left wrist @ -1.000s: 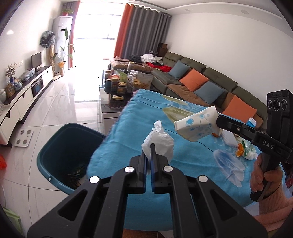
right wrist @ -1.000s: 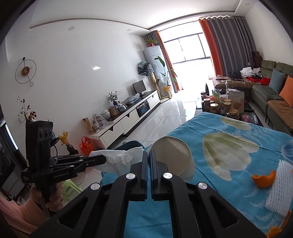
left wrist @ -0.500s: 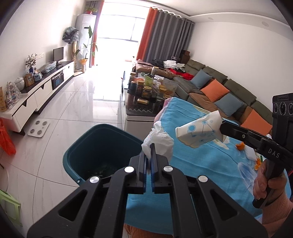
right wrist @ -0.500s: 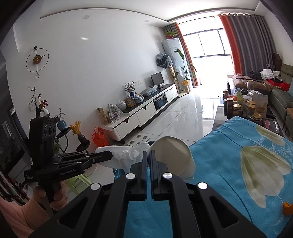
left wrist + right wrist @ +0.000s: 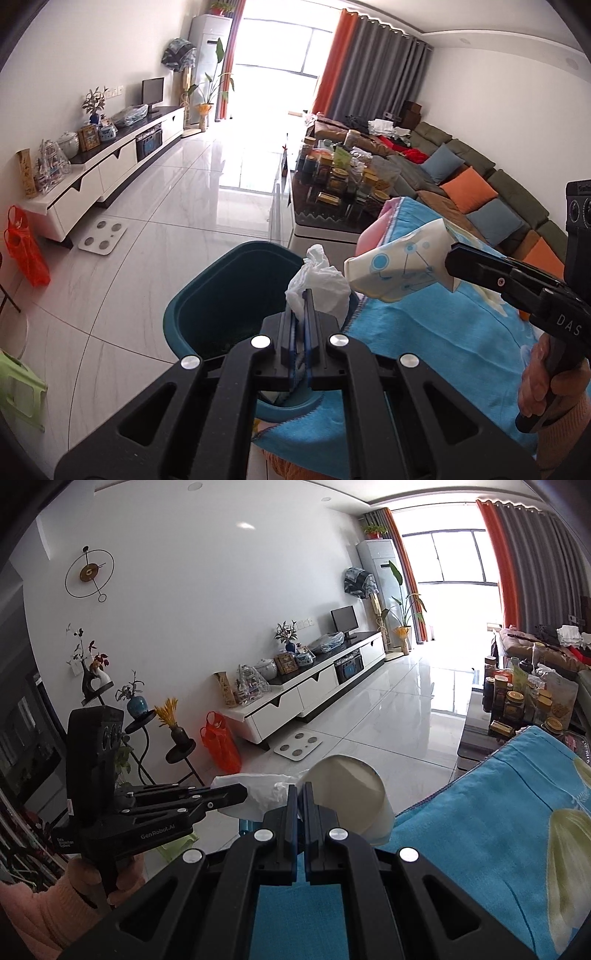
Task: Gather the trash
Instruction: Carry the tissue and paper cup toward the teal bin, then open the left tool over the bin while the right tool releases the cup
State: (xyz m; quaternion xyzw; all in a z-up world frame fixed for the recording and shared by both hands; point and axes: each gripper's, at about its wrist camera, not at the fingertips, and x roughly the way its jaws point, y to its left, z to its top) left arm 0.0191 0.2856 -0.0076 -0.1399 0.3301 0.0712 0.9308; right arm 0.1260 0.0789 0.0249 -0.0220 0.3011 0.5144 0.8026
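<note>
Left gripper [image 5: 303,295] clamped on crumpled tissue [image 5: 319,282] above teal bin [image 5: 207,306] rim, right gripper [image 5: 301,790] pinching paper cup [image 5: 351,794], seemingly past the table [image 5: 480,830] edge

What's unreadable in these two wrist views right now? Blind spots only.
- Teal bin contents: left wrist view, dark inside, near side hidden by the left gripper and its crumpled tissue.
- Bin in the right wrist view: hidden behind the right gripper.
- Paper cup inside: the mouth faces away in both views.
- Jar labels on the coffee table: too small.
</note>
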